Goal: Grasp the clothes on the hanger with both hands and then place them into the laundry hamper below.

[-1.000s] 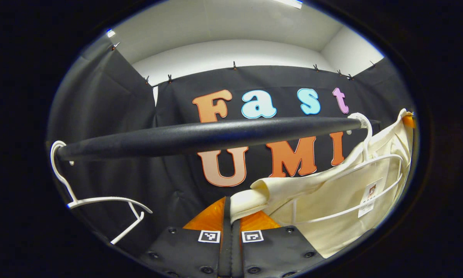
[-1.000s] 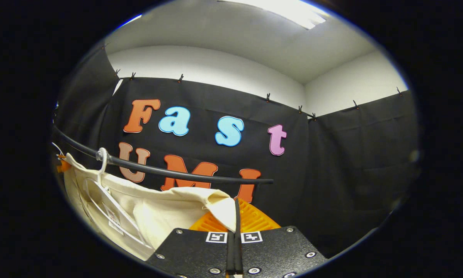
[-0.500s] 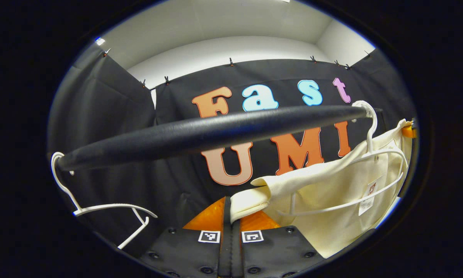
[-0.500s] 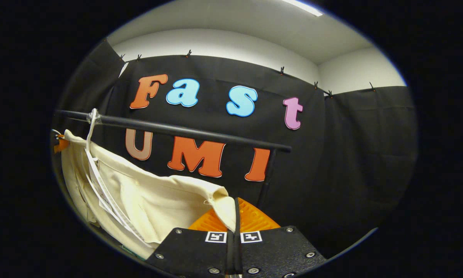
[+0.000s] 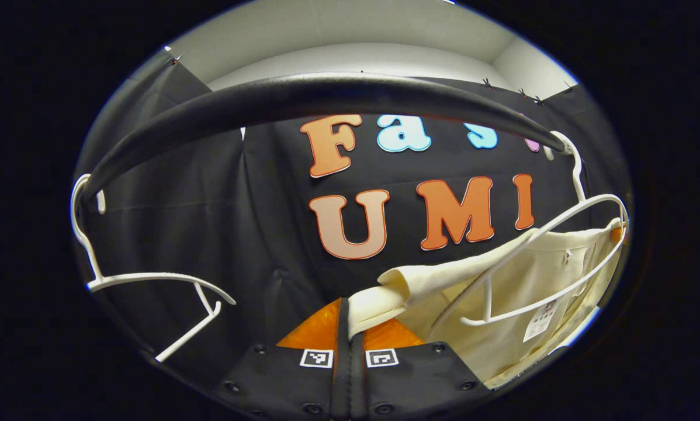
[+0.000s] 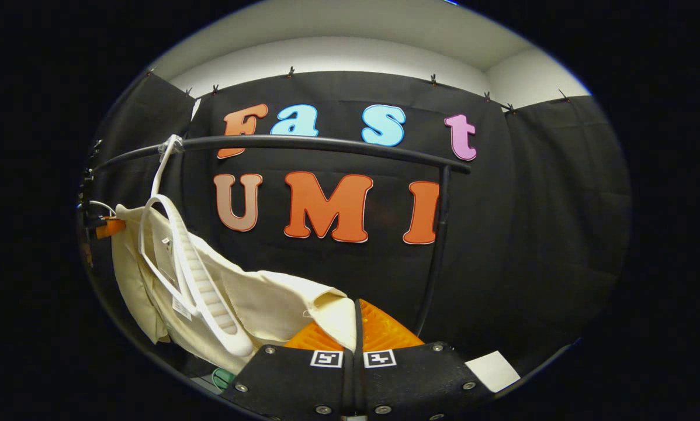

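Shirt (image 5: pixel 519 292) dropped below its hanger (image 5: pixel 566 245) toward 5 o'clock, since both grippers (image 5: pixel 350 327) (image 6: pixel 354 327) were clamped on its shoulders for the hamper.

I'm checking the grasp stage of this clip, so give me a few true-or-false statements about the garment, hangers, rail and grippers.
1. The left gripper is shut on the cream garment. True.
2. The right gripper is open and clear of the fabric. False: it is shut on a corner of the garment.
3. The white hanger beside the garment hooks over the black rail. True.
4. The second hanger at the rail's other end carries a shirt. False: it hangs bare.
5. The garment is blue. False: it is cream.
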The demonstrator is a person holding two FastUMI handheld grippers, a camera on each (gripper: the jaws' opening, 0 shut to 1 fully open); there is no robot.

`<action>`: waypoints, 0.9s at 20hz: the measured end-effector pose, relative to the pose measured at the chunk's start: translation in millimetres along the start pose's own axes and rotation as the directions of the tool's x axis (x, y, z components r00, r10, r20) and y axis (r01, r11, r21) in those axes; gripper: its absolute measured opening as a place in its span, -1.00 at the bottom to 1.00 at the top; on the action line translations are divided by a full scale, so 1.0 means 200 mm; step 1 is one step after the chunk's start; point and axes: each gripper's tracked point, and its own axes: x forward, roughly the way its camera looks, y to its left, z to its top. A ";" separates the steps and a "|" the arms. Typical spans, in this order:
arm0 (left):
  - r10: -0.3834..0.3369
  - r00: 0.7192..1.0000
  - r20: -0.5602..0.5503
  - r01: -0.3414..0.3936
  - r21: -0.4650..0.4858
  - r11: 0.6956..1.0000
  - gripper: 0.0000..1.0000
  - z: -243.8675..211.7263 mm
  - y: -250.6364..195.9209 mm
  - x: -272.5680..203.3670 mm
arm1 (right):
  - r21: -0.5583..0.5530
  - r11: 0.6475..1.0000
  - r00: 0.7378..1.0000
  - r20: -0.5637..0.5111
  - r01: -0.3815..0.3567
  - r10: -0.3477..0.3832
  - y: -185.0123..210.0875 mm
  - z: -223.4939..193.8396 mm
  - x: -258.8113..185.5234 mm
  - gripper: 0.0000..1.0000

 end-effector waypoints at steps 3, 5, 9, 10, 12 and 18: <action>-0.014 0.999 -0.030 0.013 -0.024 1.000 -0.87 -0.06 -0.02 0.01 | 0.028 0.999 1.000 -0.008 -0.016 0.016 0.00 -0.06 -0.02 -1.00; -0.021 0.998 -0.052 0.018 -0.040 0.999 -0.88 -0.10 -0.04 0.01 | 0.041 0.999 1.000 -0.014 -0.018 0.019 0.01 -0.10 -0.05 -1.00; -0.002 0.994 -0.107 -0.006 -0.072 0.997 -0.88 -0.23 -0.02 0.02 | 0.051 0.999 0.999 -0.048 -0.018 0.020 0.07 -0.24 -0.09 -1.00; 0.009 0.991 -0.131 -0.020 -0.083 0.996 -0.87 -0.27 -0.01 0.02 | 0.057 0.998 0.998 -0.062 -0.017 0.021 0.08 -0.28 -0.10 -1.00; 0.025 0.985 -0.169 -0.041 -0.091 0.995 -0.88 -0.37 0.01 0.03 | 0.072 0.997 0.997 -0.076 -0.020 0.025 0.11 -0.35 -0.10 -1.00; 0.020 0.984 -0.176 -0.033 -0.076 0.997 -0.87 -0.43 0.01 -0.05 | 0.108 0.994 0.996 -0.089 0.011 -0.002 0.14 -0.46 -0.14 -1.00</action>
